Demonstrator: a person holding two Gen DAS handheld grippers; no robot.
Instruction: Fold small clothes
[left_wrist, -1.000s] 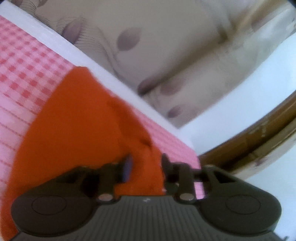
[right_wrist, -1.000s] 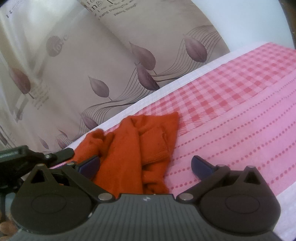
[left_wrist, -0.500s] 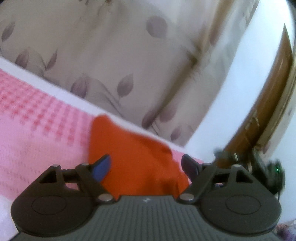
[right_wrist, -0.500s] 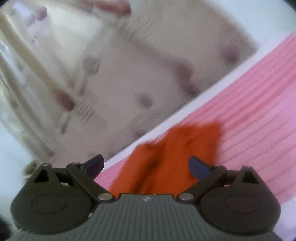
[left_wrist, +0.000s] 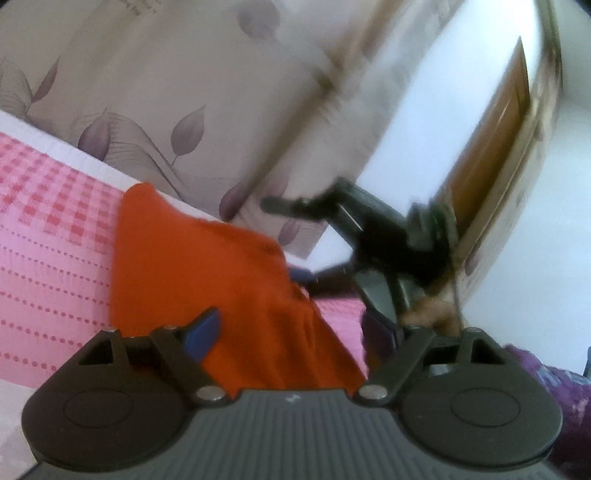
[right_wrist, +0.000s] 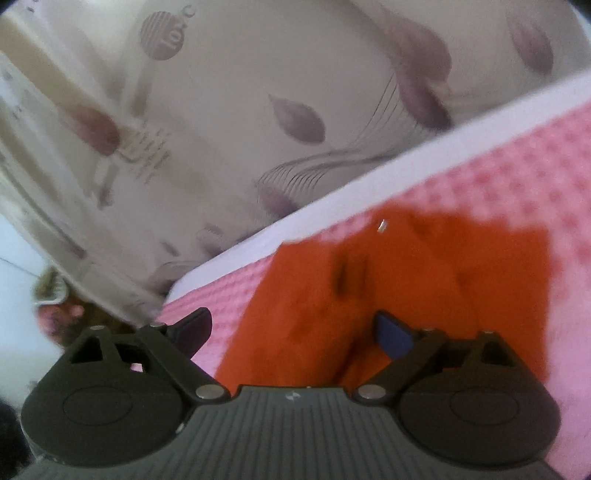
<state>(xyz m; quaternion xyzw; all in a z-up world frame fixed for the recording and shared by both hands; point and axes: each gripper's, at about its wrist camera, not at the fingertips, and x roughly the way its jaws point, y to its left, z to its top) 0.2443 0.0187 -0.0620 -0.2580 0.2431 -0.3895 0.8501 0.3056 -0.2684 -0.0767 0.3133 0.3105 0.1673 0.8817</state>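
Note:
A small orange garment (left_wrist: 207, 280) lies crumpled on the pink cloth (left_wrist: 48, 236), near its far white edge. My left gripper (left_wrist: 291, 332) is open just above the garment's near part, holding nothing. In the right wrist view the same orange garment (right_wrist: 424, 288) lies ahead, and my right gripper (right_wrist: 295, 328) is open over its near edge, empty. The right gripper also shows in the left wrist view (left_wrist: 373, 236), blurred, past the garment's far right corner with its jaws apart.
A beige curtain with purple leaves (right_wrist: 295, 110) hangs behind the surface's white border (right_wrist: 406, 166). A white wall and a wooden door frame (left_wrist: 491, 147) stand at the right in the left wrist view. Purple fabric (left_wrist: 546, 373) shows at that view's lower right.
My left gripper has let go of the orange garment and opened. Both grippers have swung round over the garment, and the right gripper has come into the left wrist view.

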